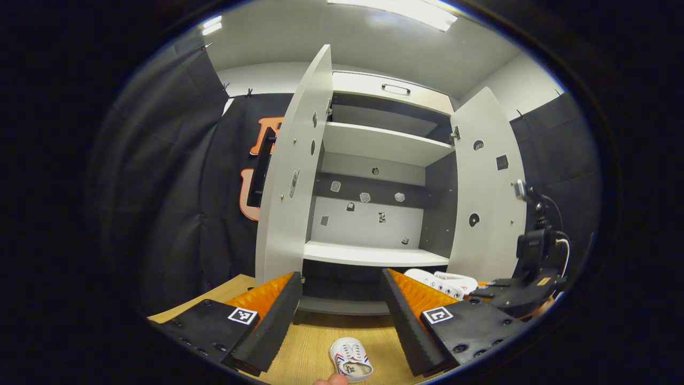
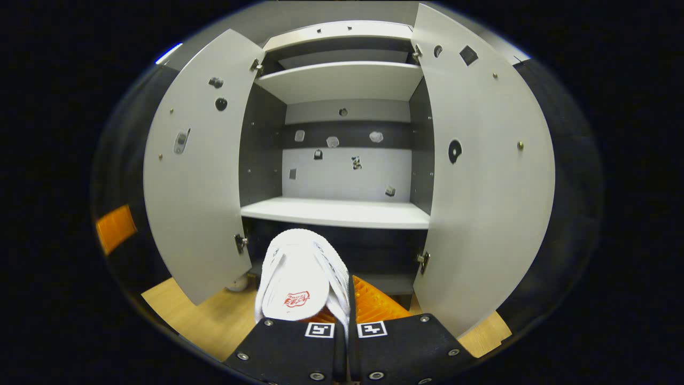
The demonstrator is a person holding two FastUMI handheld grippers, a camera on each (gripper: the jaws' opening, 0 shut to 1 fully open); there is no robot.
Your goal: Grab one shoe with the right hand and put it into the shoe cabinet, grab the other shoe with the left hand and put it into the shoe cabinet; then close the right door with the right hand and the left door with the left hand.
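In front of open shoe cabinet [image 2: 342,211]: white shoe [image 2: 299,275] pinched in right gripper [image 2: 342,315], toe aimed at lower shelf for insertion. Second shoe [image 1: 350,359] on floor beneath left gripper [image 1: 342,315], fingers wide, empty.

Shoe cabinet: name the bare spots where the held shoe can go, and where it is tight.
The lower shelf lies bare between both open doors; the upper shelf is bare too. The dark bottom bay beneath looks low. The right gripper holds a shoe. Another shoe lies on the floor between the left gripper's fingers.
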